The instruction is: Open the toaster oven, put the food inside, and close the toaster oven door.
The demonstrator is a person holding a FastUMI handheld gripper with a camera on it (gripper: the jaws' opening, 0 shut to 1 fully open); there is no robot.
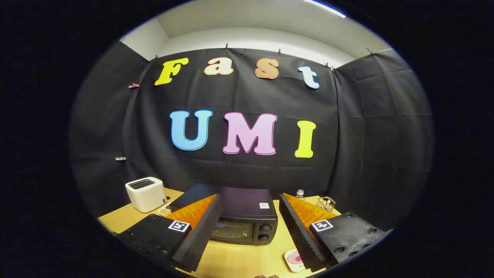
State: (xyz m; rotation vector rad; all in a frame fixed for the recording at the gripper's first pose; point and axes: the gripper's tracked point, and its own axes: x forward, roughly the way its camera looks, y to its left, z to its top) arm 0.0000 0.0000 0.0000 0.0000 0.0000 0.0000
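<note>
Two fingers of the tongs (251, 231) gape apart before the closed toaster oven (247, 224); its contents are hidden.

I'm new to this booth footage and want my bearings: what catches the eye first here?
The black toaster oven stands on the wooden table, door closed, just ahead of the open gripper, framed between its fingers. A white toaster sits beyond the left finger, and a small plate with pink food lies by the right finger.

Toaster oven (247, 220): black housing, black knobs, dark glass door. Toaster (146, 194): cream-white body, dark top slot. Worktop (239, 258): light yellow-tan wood grain. Small plate (294, 259): white with pink centre. Wire basket (326, 203): gold.
</note>
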